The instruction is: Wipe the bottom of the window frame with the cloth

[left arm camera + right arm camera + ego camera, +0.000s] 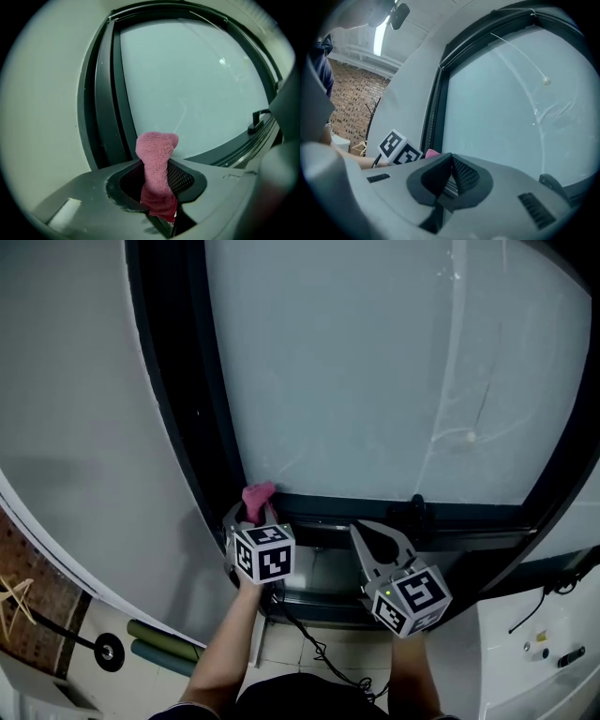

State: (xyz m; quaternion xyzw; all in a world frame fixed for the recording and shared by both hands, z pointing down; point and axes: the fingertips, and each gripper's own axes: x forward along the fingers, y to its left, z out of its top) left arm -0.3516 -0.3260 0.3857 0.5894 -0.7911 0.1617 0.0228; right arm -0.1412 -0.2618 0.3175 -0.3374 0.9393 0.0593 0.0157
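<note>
Ahead of the left gripper (157, 180), its jaws clamped on the pink cloth (157, 154), the window frame (469, 515) corner closes in, with the dark side post (178, 399) on its left. To its right the bottom rail runs open to a black latch (417, 511). The right gripper (361, 531), jaws together and empty, sits beside it. Beyond both is the pane (375, 362).

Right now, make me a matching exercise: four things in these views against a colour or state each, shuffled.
1 cloth
2 left claw
3 right claw
4 window latch

A shut, empty
B pink
C black, on the bottom frame rail
D shut on the cloth

Pairs: 1-B, 2-D, 3-A, 4-C
</note>
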